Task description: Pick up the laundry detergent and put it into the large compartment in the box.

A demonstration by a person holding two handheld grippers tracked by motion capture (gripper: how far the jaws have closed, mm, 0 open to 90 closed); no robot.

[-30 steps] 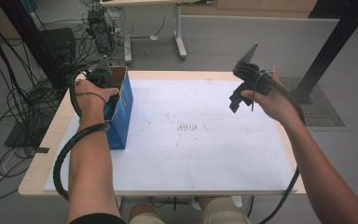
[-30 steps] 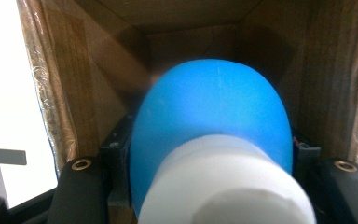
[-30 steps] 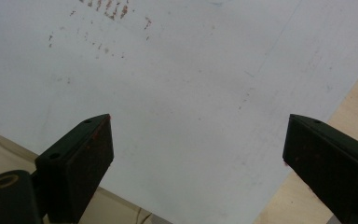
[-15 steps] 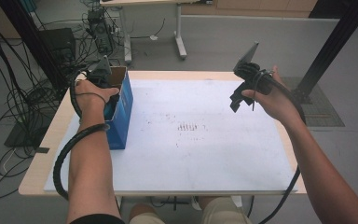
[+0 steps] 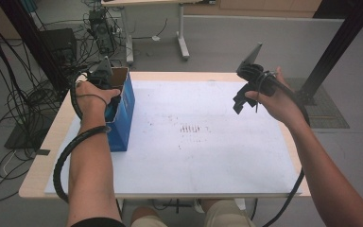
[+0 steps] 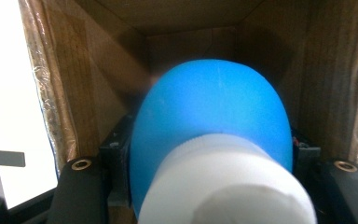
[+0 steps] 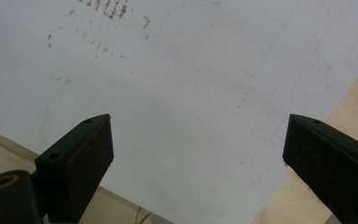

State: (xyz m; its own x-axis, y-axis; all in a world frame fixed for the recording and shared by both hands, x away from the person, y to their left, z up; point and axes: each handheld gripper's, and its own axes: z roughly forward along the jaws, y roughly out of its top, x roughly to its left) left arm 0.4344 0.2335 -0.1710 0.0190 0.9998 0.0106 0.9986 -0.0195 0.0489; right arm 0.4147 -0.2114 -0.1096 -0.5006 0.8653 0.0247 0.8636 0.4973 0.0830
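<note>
A blue box [image 5: 123, 113] with brown cardboard inner walls [image 6: 98, 79] stands open-topped at the table's left edge. My left gripper [image 5: 102, 75] reaches down into it. Inside, its jaws press on both sides of a rounded blue object [image 6: 209, 107] with a white cylindrical end [image 6: 223, 186] toward the camera, so the left gripper [image 6: 209, 151] is shut on it. My right gripper [image 5: 240, 100] hangs above the table's right side, tilted down. In the right gripper view its jaws stand wide apart with nothing between them, so the right gripper [image 7: 196, 154] is open over the white sheet [image 7: 182, 84].
A white sheet [image 5: 208, 161] covers most of the wooden table [image 5: 42, 161] and has faint brown marks [image 5: 189, 128] at its middle. Cables and dark equipment [image 5: 33, 90] lie on the floor to the left. Another table's legs [image 5: 183, 42] stand behind.
</note>
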